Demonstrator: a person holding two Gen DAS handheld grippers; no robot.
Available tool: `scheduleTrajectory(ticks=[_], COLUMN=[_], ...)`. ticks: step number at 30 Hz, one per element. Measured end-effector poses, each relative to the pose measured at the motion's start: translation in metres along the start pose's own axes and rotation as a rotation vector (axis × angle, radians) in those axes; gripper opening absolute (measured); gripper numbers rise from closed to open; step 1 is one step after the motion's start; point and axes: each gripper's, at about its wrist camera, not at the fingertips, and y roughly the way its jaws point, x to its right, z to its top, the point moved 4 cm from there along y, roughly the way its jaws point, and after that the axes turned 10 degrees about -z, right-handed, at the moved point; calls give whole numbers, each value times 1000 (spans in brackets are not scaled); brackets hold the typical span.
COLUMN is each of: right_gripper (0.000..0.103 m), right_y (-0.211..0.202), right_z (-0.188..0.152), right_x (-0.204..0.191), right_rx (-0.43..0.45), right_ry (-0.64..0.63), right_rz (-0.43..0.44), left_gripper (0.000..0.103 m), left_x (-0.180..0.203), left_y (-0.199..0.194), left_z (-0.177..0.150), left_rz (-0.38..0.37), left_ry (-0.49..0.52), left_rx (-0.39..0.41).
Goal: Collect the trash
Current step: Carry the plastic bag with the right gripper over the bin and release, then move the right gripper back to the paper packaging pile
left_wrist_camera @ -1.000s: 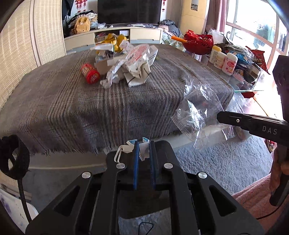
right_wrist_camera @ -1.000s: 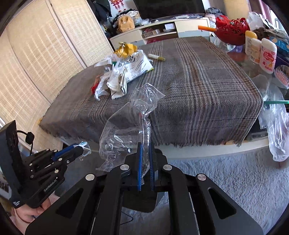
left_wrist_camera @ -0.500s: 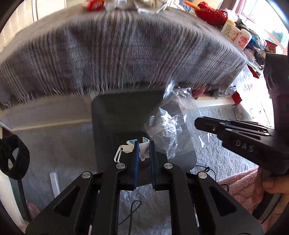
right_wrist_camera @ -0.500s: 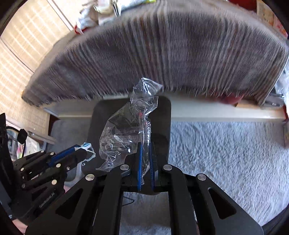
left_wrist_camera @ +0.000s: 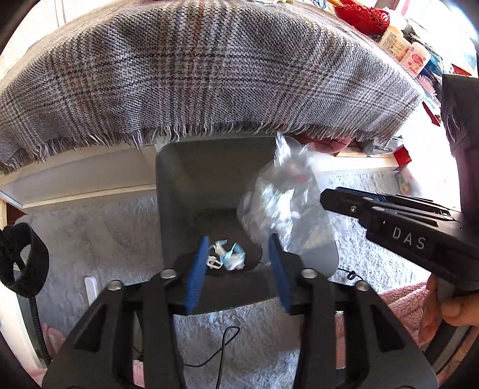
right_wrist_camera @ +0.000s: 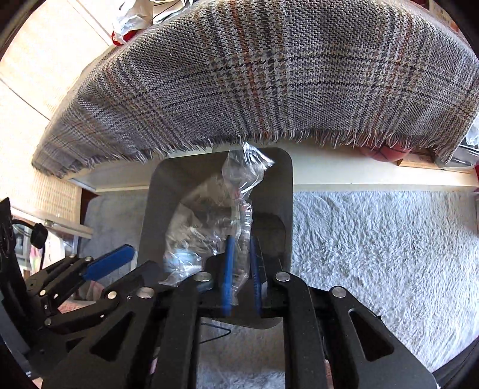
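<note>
A dark grey bin [left_wrist_camera: 191, 185] stands on the rug under the table edge; it also shows in the right wrist view [right_wrist_camera: 278, 191]. My left gripper [left_wrist_camera: 239, 263] is open above the bin, and a small white and blue scrap [left_wrist_camera: 227, 255] lies loose between its fingers, over the bin. My right gripper [right_wrist_camera: 241, 275] has its jaws slightly apart with a clear plastic bag [right_wrist_camera: 215, 215] still between them, hanging over the bin. The bag [left_wrist_camera: 284, 203] and right gripper [left_wrist_camera: 344, 200] also show in the left wrist view.
A table covered by a grey plaid fringed cloth [left_wrist_camera: 209, 68] overhangs the bin. A pale shaggy rug [right_wrist_camera: 374, 245] covers the floor. More trash [right_wrist_camera: 131, 15] lies at the table's far edge. A red basket [left_wrist_camera: 362, 15] and bottles [left_wrist_camera: 416, 57] stand at the right.
Both grippers dropped from table height to over the bin. The left gripper opened and let go of the white and blue scrap. The right gripper's jaws loosened around the plastic bag.
</note>
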Motion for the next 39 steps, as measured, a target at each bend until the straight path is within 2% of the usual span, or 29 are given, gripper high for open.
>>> scheduleTrajectory(ticks=[1, 4, 8, 10, 14, 21, 30, 33, 39], right_gripper=[58, 64, 92, 99, 99, 99, 100, 100, 99], right_y=[-1, -6, -13, -17, -20, -48, -106, -113, -114], right_z=[1, 3, 8, 9, 13, 32, 96, 120, 166], right_x=[0, 2, 12, 14, 17, 15, 24, 23, 12], right_rx=[5, 23, 58, 73, 75, 112, 255, 281, 316], right_ry=[1, 6, 31, 40, 56, 65, 78, 75, 69], right_rz=[-2, -12, -50, -56, -28, 17, -7, -6, 20], left_gripper=[49, 55, 72, 82, 92, 95, 95, 95, 95], left_x=[0, -3, -3, -5, -8, -8, -31, -38, -39], left_y=[-1, -4, -7, -11, -21, -38, -92, -100, -103], left_z=[1, 1, 2, 3, 7, 20, 87, 112, 157], left_rz=[4, 18, 36, 44, 49, 44, 121, 145, 133], left_ry=[1, 10, 12, 12, 8, 21, 27, 31, 60], left_rx=[0, -7, -8, -3, 16, 8, 117, 146, 203])
